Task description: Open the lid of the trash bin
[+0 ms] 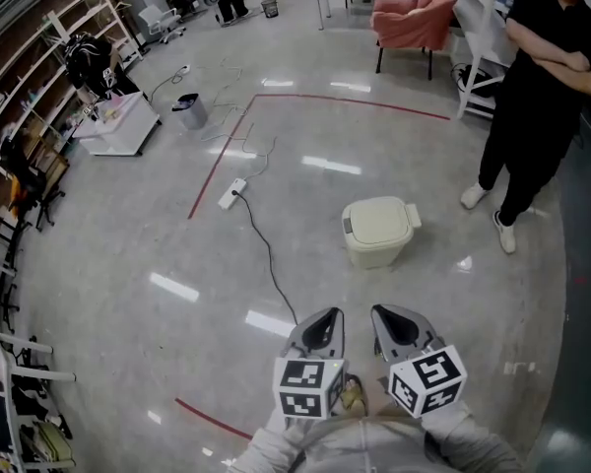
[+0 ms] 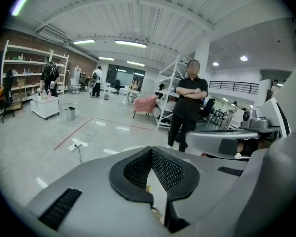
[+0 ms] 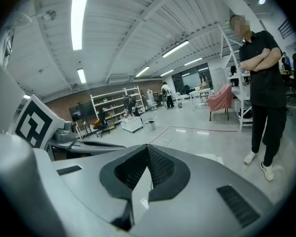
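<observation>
A cream trash bin (image 1: 379, 231) stands on the grey floor ahead of me with its lid down flat. My left gripper (image 1: 324, 317) and right gripper (image 1: 388, 314) are held side by side near my body, well short of the bin and touching nothing. Each has its jaws together at the tips with nothing between them. In the left gripper view the left gripper (image 2: 151, 149) points toward the standing person. Just past the jaws of the right gripper (image 3: 148, 146), the right gripper view shows a pale sliver of the bin (image 3: 207, 157).
A person in black (image 1: 537, 106) stands with arms folded right of the bin. A power strip (image 1: 232, 193) and its black cable (image 1: 267, 254) lie to the bin's left. Red tape lines (image 1: 217, 166) mark the floor. A pink chair (image 1: 414, 18), a grey pail (image 1: 189, 109) and a white cart (image 1: 118, 123) stand farther off.
</observation>
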